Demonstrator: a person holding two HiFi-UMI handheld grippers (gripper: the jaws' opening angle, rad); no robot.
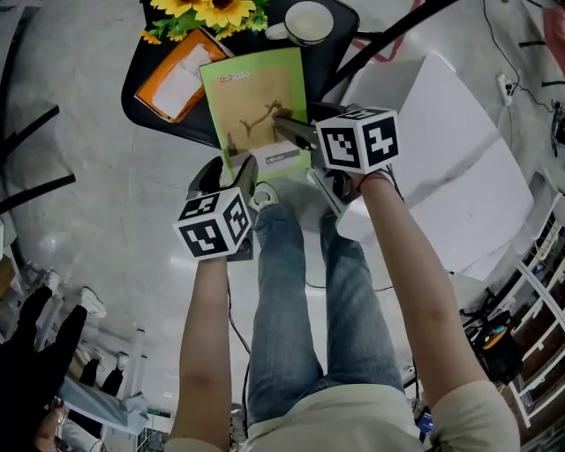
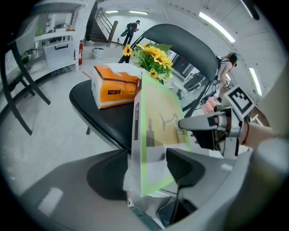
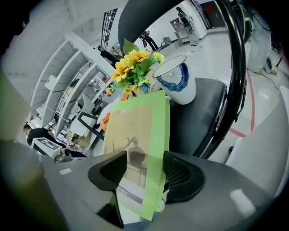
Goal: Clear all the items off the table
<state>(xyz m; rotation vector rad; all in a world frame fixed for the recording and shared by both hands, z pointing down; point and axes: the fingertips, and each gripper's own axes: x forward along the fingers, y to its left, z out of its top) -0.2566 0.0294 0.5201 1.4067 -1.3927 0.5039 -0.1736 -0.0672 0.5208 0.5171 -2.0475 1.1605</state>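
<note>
Head view showed my two grippers meeting at the near rim of the black table [image 2: 101, 119]. My left gripper [image 1: 235, 177] was clamped on the lower left corner of the green box [image 1: 256, 97]. My right gripper [image 1: 284, 125] was pinching the same box from the right, with one jaw laid across its printed face. The box was tilted on edge, its lower end hanging past the table's near rim and its upper end over the tabletop. Farther in, toward the table's left side, lay the orange tissue box [image 1: 181, 75]. At the table's far side sat the white mug [image 1: 309, 22]. Left of the mug, at the far edge, was the bunch of sunflowers [image 1: 207, 11].
</note>
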